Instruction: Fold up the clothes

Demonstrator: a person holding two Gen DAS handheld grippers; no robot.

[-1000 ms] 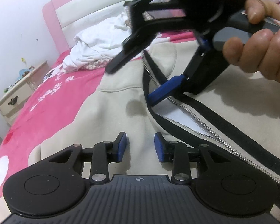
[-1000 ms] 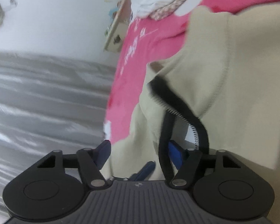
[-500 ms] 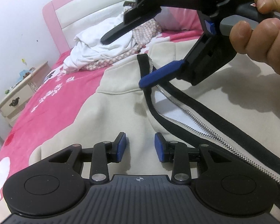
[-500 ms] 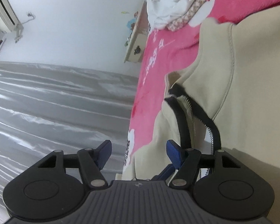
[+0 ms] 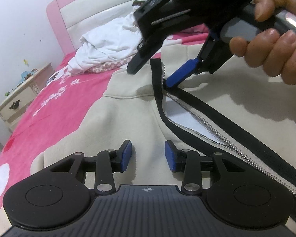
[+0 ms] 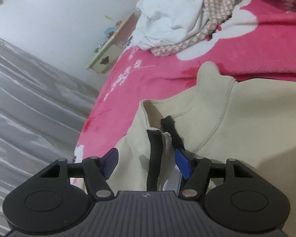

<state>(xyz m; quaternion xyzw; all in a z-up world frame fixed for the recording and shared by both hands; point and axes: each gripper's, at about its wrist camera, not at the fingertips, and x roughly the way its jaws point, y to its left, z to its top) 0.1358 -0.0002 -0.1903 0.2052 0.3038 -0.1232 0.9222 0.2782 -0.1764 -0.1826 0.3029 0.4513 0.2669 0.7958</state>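
A cream zip-up jacket (image 5: 118, 122) lies open-fronted on the pink bed cover, its black zipper edge (image 5: 217, 116) and silver teeth running toward the lower right. My left gripper (image 5: 148, 154) hovers low over the cream chest panel; its jaws are opening and nothing is pinched between the blue pads. My right gripper (image 5: 155, 73), held by a hand (image 5: 270, 59), stands open at the collar end of the zipper. In the right wrist view the black zipper edge (image 6: 154, 158) lies between the fingers of the right gripper (image 6: 146, 164), untouched by the pads, on the jacket (image 6: 246, 128).
A heap of white and checked clothes (image 5: 112, 45) sits by the pink and white headboard (image 5: 100, 6). A cream nightstand (image 5: 17, 102) stands left of the bed. Pink bed cover (image 5: 55, 102) stretches left of the jacket. A grey curtain (image 6: 29, 106) hangs beyond the bed edge.
The right gripper has rolled and shifted up along the zipper to its collar end, now straddling the black edge. The left gripper has stayed put, its pads slightly wider apart.
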